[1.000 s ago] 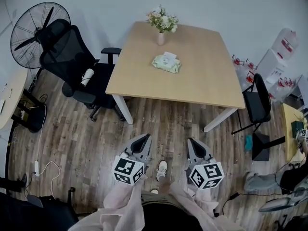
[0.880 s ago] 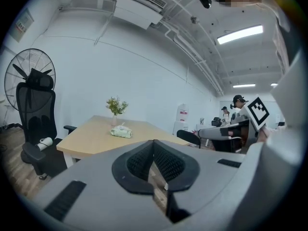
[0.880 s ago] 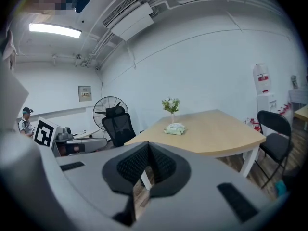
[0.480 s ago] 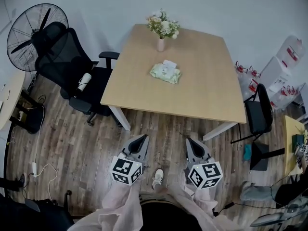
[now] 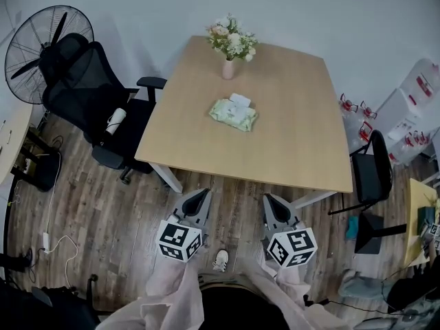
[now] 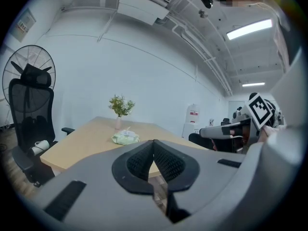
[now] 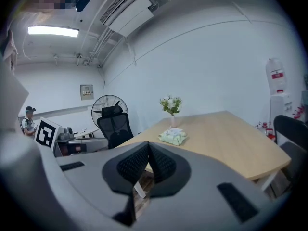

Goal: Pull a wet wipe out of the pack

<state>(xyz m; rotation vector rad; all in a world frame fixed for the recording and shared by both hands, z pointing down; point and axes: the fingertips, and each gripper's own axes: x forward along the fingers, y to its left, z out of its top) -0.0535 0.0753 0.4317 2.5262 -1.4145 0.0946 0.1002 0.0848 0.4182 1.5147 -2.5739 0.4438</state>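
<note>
A pale green wet wipe pack (image 5: 234, 114) with a white flap lies near the middle of the wooden table (image 5: 295, 143). It also shows far off as the pack (image 6: 126, 137) in the left gripper view and the pack (image 7: 173, 137) in the right gripper view. Both grippers hang over the floor in front of the table's near edge, well short of the pack. My left gripper (image 5: 199, 196) has its jaws closed tip to tip with nothing between them. The right gripper (image 5: 269, 201) is shut and empty as well. Each one points level toward the table: left gripper (image 6: 153, 142), right gripper (image 7: 148, 144).
A vase of flowers (image 5: 230, 47) stands at the table's far edge behind the pack. A black office chair (image 5: 89, 95) and a standing fan (image 5: 41, 47) are to the left of the table. A black chair (image 5: 375, 177) is at the right. A cable (image 5: 58, 246) lies on the wooden floor.
The table and pack have come closer in the head view as the person walks toward them. Both grippers travelled forward with the person, still shut.
</note>
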